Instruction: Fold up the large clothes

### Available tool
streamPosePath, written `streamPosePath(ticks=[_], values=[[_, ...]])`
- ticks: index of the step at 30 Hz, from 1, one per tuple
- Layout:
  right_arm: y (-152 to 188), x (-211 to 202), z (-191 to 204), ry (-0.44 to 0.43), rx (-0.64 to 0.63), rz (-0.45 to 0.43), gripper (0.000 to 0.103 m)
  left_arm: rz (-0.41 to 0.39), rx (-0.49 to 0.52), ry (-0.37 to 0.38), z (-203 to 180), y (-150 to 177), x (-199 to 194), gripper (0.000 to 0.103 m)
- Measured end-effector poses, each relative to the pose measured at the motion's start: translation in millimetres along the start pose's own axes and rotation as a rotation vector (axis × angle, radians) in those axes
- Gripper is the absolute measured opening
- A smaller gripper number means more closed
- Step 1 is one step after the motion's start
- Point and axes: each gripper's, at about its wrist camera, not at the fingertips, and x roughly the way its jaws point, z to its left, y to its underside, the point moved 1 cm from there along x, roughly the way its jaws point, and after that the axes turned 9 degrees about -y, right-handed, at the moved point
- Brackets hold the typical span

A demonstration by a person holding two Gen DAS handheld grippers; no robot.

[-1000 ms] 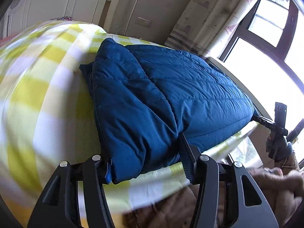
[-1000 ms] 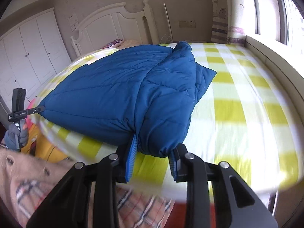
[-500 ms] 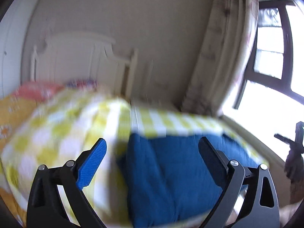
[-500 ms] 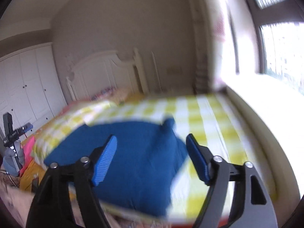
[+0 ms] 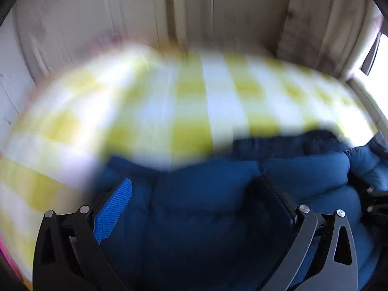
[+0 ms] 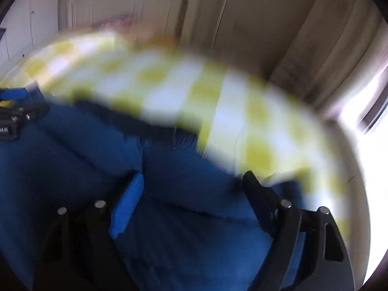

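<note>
Both grippers, left (image 5: 196, 194) and right (image 6: 191, 184), hover over the jacket (image 5: 206, 208), jaws opening, empty; next grip its 12 o'clock edge squarely.

The only lettering in either view sits on a small white label on the black body of the left hand-held gripper (image 6: 9, 121), seen at the left edge of the right wrist view. Only its cut-off end shows, something like "ot.AI", too blurred and clipped at the frame edge to be sure of. Nothing else in the two motion-blurred views carries readable text, numbers or signs.
</note>
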Motion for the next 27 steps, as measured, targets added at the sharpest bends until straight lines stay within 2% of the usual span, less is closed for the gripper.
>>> streamPosePath(ticks=[1,4,10,12,14,16,18,20,21,23,25,27], values=[[0,-5,-16,-0.063,0.093,-0.029,0.083,-0.011,-0.027,0.008,7,2,2,0.099],[0,-10,-29,-0.095,0.165,-0.049,0.083,-0.03,-0.011,-0.003,6,4,0,0.099],[6,-17,-30,-0.095,0.166,-0.053,0.083,-0.055,-0.014,-0.001,8,9,-2,0.099],[3,-22,-28,-0.033,0.151,-0.06,0.083,-0.057,-0.011,-0.005,4,3,1,0.099],[-6,-43,-12,-0.057,0.131,-0.132,0.082,-0.059,-0.012,-0.004,5,3,1,0.099],[-17,-64,19,-0.086,0.04,-0.184,0.082,-0.058,-0.011,-0.005,5,3,1,0.099],[-23,-61,47,-0.095,-0.065,-0.157,0.081,-0.058,-0.012,-0.001,5,3,1,0.099],[-18,-19,61,-0.01,-0.135,-0.016,0.078,-0.058,-0.017,0.007,7,2,1,0.099],[-13,2,61,-0.006,-0.136,0.053,0.08,-0.059,-0.027,0.015,9,2,0,0.099],[-13,4,53,-0.054,-0.089,0.023,0.08,-0.056,-0.041,0.031,13,2,1,0.099],[-13,0,52,-0.065,-0.093,0.026,0.079,-0.056,-0.035,0.026,11,2,1,0.099],[-15,-17,43,-0.048,-0.088,-0.012,0.078,-0.057,-0.03,0.021,11,2,1,0.099]])
